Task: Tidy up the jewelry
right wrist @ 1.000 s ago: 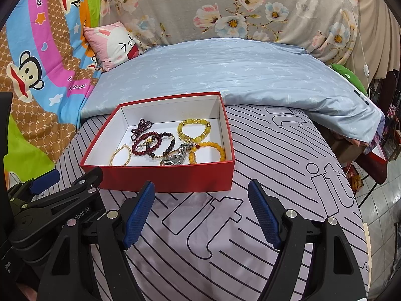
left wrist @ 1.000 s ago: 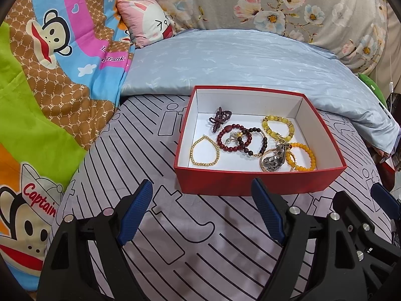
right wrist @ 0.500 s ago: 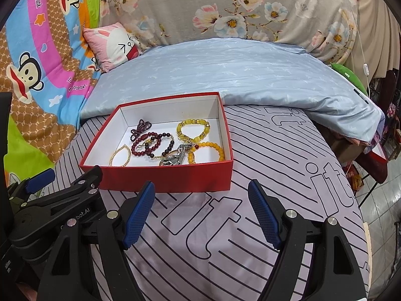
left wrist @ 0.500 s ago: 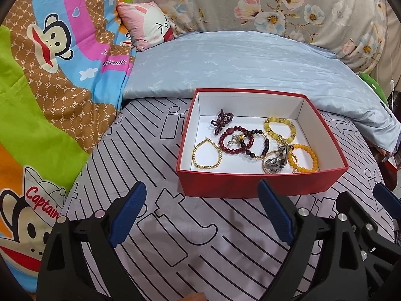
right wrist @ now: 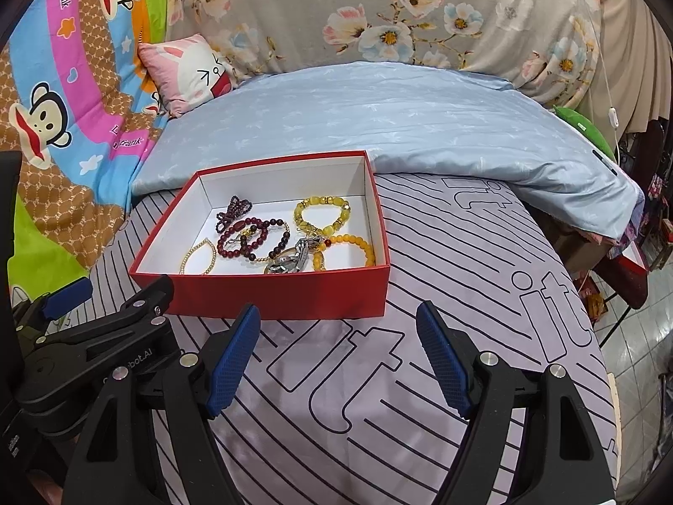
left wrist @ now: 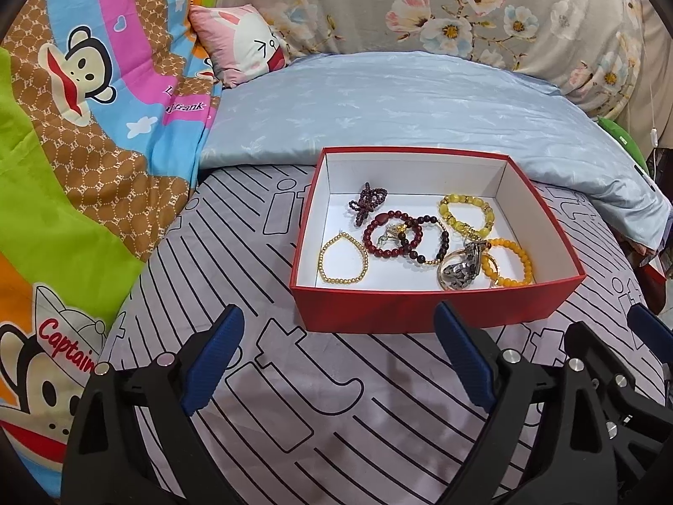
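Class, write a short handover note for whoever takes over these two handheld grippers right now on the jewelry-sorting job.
Left gripper: open, empty, over the striped bedsheet short of the red box.
Right gripper: open, empty, also short of the box.
Inside the box: gold bead bracelet, dark red bracelet, yellow bracelet, orange bracelet, a metal piece, some overlapping.
Done: nothing picked up.
Left: separate and arrange the pieces.
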Demonstrator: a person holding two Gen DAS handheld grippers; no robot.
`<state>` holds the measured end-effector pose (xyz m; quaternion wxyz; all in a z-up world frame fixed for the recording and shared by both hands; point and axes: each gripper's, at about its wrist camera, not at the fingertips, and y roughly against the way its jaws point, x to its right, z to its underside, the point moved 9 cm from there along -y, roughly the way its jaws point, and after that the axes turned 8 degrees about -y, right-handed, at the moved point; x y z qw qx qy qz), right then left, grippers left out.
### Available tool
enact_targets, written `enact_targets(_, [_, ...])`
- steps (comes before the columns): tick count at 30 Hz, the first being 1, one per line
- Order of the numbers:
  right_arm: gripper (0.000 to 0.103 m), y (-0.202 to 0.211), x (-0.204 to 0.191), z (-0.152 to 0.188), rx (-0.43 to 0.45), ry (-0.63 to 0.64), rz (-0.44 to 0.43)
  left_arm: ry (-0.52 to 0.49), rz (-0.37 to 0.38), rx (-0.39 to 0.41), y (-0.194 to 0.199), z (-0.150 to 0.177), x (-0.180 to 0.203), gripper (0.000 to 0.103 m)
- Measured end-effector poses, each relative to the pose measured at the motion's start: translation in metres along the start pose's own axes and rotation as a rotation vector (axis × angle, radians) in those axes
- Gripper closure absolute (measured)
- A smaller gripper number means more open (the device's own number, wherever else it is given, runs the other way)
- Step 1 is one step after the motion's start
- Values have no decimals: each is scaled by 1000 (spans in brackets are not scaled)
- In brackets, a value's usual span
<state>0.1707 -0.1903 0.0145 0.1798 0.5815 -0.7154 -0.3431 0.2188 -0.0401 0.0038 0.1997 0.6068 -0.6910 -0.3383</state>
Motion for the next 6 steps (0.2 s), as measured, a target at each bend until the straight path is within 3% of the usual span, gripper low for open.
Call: enact_targets(6, [29,-1,-1,1,0,2,4,8,4,-5,-2,1,-1,16])
